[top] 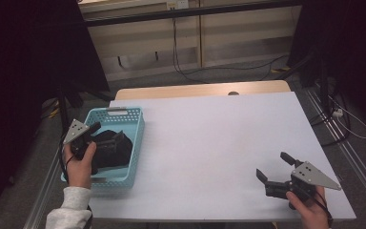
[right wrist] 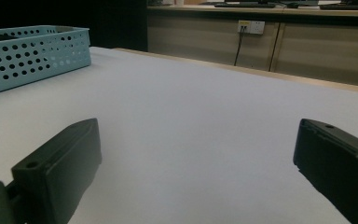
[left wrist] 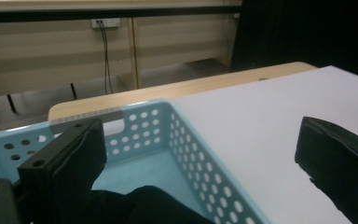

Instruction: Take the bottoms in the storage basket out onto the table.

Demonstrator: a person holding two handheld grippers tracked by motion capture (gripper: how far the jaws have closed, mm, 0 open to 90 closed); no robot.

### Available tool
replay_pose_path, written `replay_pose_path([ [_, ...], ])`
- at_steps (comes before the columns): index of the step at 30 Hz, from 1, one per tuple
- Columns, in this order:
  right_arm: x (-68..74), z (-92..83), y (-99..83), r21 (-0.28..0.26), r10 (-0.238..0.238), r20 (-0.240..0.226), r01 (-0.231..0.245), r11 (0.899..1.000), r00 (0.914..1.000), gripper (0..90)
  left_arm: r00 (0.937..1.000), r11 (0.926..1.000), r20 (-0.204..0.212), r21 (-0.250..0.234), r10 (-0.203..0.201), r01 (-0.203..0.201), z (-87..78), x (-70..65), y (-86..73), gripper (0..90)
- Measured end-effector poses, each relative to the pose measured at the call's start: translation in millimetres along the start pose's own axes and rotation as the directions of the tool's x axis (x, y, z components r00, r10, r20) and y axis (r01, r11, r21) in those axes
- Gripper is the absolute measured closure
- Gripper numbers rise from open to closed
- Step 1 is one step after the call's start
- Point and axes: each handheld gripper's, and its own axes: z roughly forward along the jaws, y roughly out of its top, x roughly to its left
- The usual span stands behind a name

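Over the basket (top: 136,143), left gripper (top: 93,131) hangs open, black cloth (top: 112,147) just below its jaws. Right gripper (top: 275,168) open too, well apart from basket.

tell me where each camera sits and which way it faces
High view: above the person's side, looking forward and down on the white table; both forearms enter from below, left hand-held gripper over the blue basket, right hand-held gripper open.
Left gripper view: looks along its open jaws over the basket's rim toward the far wall.
Right gripper view: low over the table, looking across it between its jaws.
Shared: the blue basket shows in all three views.
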Motion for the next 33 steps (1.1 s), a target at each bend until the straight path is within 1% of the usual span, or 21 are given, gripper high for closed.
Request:
replay_pose_path([
  [4, 0.2, -0.2, 0.1, 0.001, 0.0, 0.0, 0.0, 1.0, 1.0, 0.0, 0.9994, 0.9993, -0.028, 0.033, -0.019, 0.02, 4.7, 13.3, -3.7, 2.0],
  [6, 0.2, -0.2, 0.1, 0.001, -0.001, 0.0, 0.001, 1.0, 1.0, 0.0, 0.9988, 0.9981, -0.043, 0.056, -0.021, 0.024, 6.7, 19.7, -5.9, 2.0],
  [9, 0.1, -0.1, 0.1, 0.0, 0.0, -0.002, 0.0, 1.0, 1.0, 0.0, 0.9973, 0.9964, -0.066, 0.075, -0.033, 0.038, 10.8, 26.8, -10.4, 2.2],
  [10, 0.1, -0.2, 0.2, 0.0, -0.001, -0.002, 0.001, 1.0, 1.0, 0.0, 0.9971, 0.9962, -0.067, 0.077, -0.035, 0.04, 11.8, 28.1, -11.5, 2.3],
  [13, 0.5, -0.3, 0.6, 0.0, -0.001, -0.005, 0.001, 1.0, 1.0, 0.0, 0.9946, 0.9946, -0.083, 0.078, -0.062, 0.069, 17.7, 30.8, -16.1, 2.3],
  [15, 0.4, -0.1, 0.6, -0.001, -0.003, -0.007, 0.003, 1.0, 1.0, 0.0, 0.9946, 0.9943, -0.082, 0.08, -0.063, 0.07, 19.4, 31.3, -16.4, 2.3],
  [17, 0.4, 0.5, -0.5, 0.005, 0.003, -0.007, -0.003, 1.0, 1.0, 0.0, 0.9936, 0.9939, -0.086, 0.075, -0.073, 0.08, 24.1, 31.7, -16.5, 2.3],
  [19, 0.5, 0.7, -0.7, 0.006, 0.005, -0.002, -0.005, 1.0, 1.0, 0.0, 0.9939, 0.9927, -0.08, 0.088, -0.076, 0.083, 29.6, 33.7, -16.2, 2.3],
  [20, 0.8, 0.4, -0.3, 0.006, 0.006, 0.001, -0.006, 1.0, 1.0, 0.0, 0.9944, 0.9908, -0.078, 0.109, -0.071, 0.079, 32.1, 35.3, -16.1, 2.4],
  [21, 1.2, 0.0, 0.0, 0.004, 0.005, 0.001, -0.005, 1.0, 1.0, 0.0, 0.9961, 0.9863, -0.069, 0.152, -0.054, 0.064, 37.4, 38.1, -16.1, 2.5],
  [22, 1.4, -0.4, 0.3, 0.003, 0.002, -0.001, -0.002, 1.0, 1.0, 0.0, 0.9961, 0.9863, -0.069, 0.152, -0.054, 0.064, 37.4, 38.1, -16.1, 2.8],
  [23, 1.4, -0.4, 0.3, 0.003, 0.002, -0.001, -0.002, 1.0, 1.0, 0.0, 0.9977, 0.9819, -0.062, 0.186, -0.027, 0.038, 39.4, 39.5, -15.8, 2.8],
  [24, 1.8, -0.8, 0.3, 0.003, -0.002, -0.002, 0.002, 1.0, 1.0, 0.0, 0.9986, 0.9788, -0.052, 0.204, -0.007, 0.017, 41.2, 40.8, -16.0, 3.1],
  [26, 1.7, -0.7, -0.2, 0.006, -0.001, -0.004, 0.001, 1.0, 1.0, 0.0, 0.9987, 0.9687, -0.048, 0.248, 0.02, -0.007, 44.3, 43.1, -15.7, 3.1],
  [27, 1.4, -0.6, -0.4, 0.007, 0.0, -0.006, 0.0, 1.0, 1.0, 0.1, 0.9992, 0.9637, -0.035, 0.267, 0.02, -0.011, 47.2, 46.6, -16.3, 3.1],
  [28, 1.4, -0.6, -0.4, 0.007, 0.0, -0.006, 0.0, 1.0, 1.0, 0.1, 0.9992, 0.9637, -0.035, 0.267, 0.02, -0.011, 47.2, 46.6, -16.3, 3.2],
  [29, 0.9, -0.7, -0.4, 0.007, -0.002, -0.006, 0.002, 1.0, 1.0, 0.0, 0.9997, 0.9596, -0.023, 0.281, 0.001, 0.006, 48.7, 49.0, -16.8, 3.2],
  [30, 0.4, -0.9, -0.4, 0.007, 0.002, -0.005, -0.002, 1.0, 1.0, 0.1, 0.9997, 0.9573, -0.022, 0.289, -0.007, 0.013, 49.5, 51.6, -17.5, 3.3],
  [31, 0.4, -0.9, -0.4, 0.007, 0.002, -0.005, -0.002, 1.0, 1.0, 0.1, 0.9993, 0.9547, -0.037, 0.297, -0.004, 0.015, 50.0, 54.2, -17.6, 3.3],
  [32, 0.1, -1.3, -0.5, 0.006, 0.006, -0.006, -0.006, 1.0, 1.0, 0.1, 0.999, 0.9506, -0.046, 0.31, 0.002, 0.012, 50.4, 56.4, -17.6, 4.1],
  [33, 0.2, -1.3, -0.3, 0.006, 0.005, -0.008, -0.005, 1.0, 1.0, 0.1, 0.9989, 0.948, -0.045, 0.318, 0.011, 0.004, 50.5, 58.2, -17.7, 4.0],
])
